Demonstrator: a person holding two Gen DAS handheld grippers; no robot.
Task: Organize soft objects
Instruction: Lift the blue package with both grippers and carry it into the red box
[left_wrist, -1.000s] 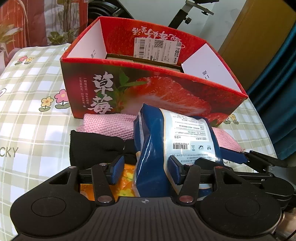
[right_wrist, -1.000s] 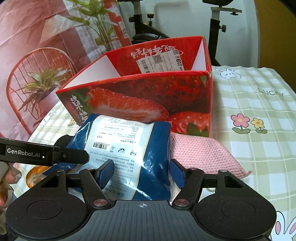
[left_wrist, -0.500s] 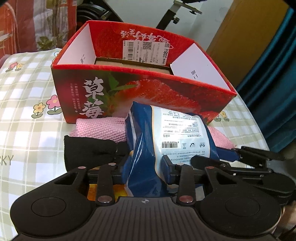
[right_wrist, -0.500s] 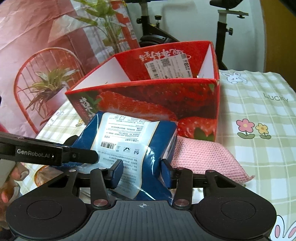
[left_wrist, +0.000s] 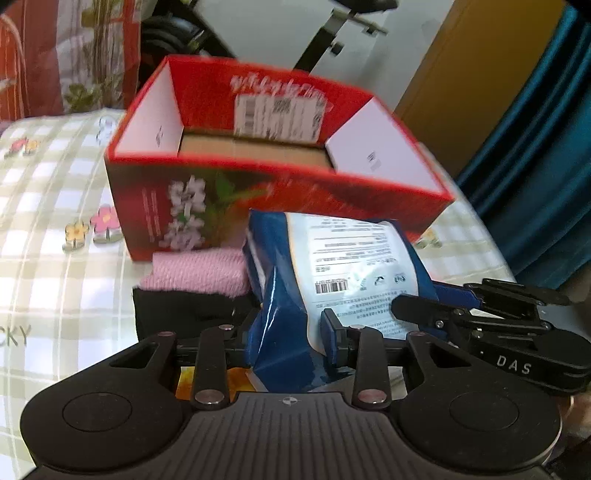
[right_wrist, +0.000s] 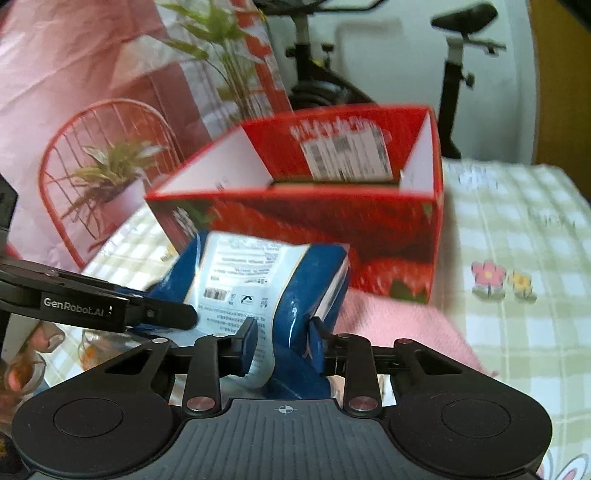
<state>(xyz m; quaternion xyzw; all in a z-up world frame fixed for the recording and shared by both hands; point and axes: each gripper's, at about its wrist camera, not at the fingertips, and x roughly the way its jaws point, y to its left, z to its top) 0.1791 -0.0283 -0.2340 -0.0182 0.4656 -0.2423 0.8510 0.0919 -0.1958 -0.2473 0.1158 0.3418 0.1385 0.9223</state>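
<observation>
strawberry box (left_wrist: 280, 192) print blurred, black cloth (left_wrist: 177, 314) partly hidden — orange item (left_wrist: 192, 380) unidentifiable

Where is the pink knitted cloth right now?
The pink cloth lies on the checked tablecloth against the strawberry box's near wall, behind the black cloth, beside the blue packet.

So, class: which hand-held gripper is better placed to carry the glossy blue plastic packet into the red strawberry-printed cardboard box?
Neither alone: left hand-held gripper and right hand-held gripper both pinch the packet, box just ahead.
</observation>
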